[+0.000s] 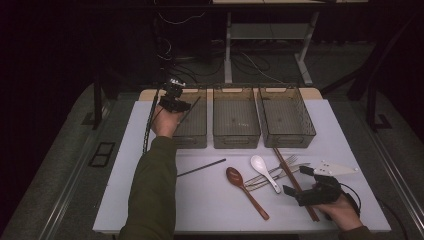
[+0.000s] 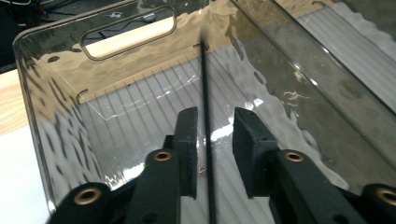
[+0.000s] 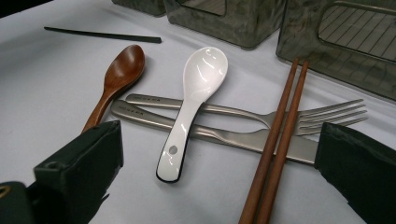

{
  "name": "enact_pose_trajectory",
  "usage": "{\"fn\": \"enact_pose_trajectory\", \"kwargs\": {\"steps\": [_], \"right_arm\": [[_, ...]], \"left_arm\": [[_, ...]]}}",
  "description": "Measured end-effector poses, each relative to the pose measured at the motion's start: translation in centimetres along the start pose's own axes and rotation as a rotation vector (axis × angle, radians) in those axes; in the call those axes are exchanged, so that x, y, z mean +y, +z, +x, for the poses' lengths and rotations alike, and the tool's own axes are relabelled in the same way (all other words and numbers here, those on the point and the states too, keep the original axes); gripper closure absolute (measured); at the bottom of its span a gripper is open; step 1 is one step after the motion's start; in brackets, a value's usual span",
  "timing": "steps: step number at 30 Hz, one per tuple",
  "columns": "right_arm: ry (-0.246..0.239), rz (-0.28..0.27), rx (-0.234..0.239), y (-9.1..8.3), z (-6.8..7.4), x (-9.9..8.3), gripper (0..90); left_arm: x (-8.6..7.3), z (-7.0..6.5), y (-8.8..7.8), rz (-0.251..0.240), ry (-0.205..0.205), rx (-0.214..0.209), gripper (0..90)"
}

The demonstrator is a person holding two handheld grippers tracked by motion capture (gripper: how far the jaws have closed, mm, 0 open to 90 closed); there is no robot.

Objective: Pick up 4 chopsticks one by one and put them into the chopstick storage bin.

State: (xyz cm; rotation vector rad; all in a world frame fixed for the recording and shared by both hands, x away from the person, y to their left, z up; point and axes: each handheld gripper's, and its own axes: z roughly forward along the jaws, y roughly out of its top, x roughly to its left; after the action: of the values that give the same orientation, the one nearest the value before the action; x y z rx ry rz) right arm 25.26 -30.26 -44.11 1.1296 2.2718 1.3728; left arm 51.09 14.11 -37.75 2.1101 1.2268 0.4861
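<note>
Dropping black chopstick into left bin, left gripper fingers spread clear either side; next: fetch second chopstick; right gripper spread, idle.

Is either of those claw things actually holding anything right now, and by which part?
Nothing is gripped. The left gripper is open around a black chopstick standing in the left bin; the right gripper is open, empty.

bins: three stood in a row, upper centre | cutlery: spoons, forks, chopsticks lay below-right | lone chopstick lay apparently before left bin
</note>
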Motion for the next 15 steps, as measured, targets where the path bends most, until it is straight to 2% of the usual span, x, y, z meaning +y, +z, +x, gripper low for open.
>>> {"fn": "enact_pose_trajectory", "kwargs": {"steps": [9,15], "right_arm": [[-0.005,-0.001,0.001,0.1,0.0,0.1,1.0],[-0.001,0.001,0.0,0.1,0.0,0.1,1.0]], "left_arm": [[0.4,-0.3,-1.1,-0.033,0.023,-0.043,58.8],[0.4,-0.8,-2.8,-0.067,0.036,-0.111,49.7]]}}
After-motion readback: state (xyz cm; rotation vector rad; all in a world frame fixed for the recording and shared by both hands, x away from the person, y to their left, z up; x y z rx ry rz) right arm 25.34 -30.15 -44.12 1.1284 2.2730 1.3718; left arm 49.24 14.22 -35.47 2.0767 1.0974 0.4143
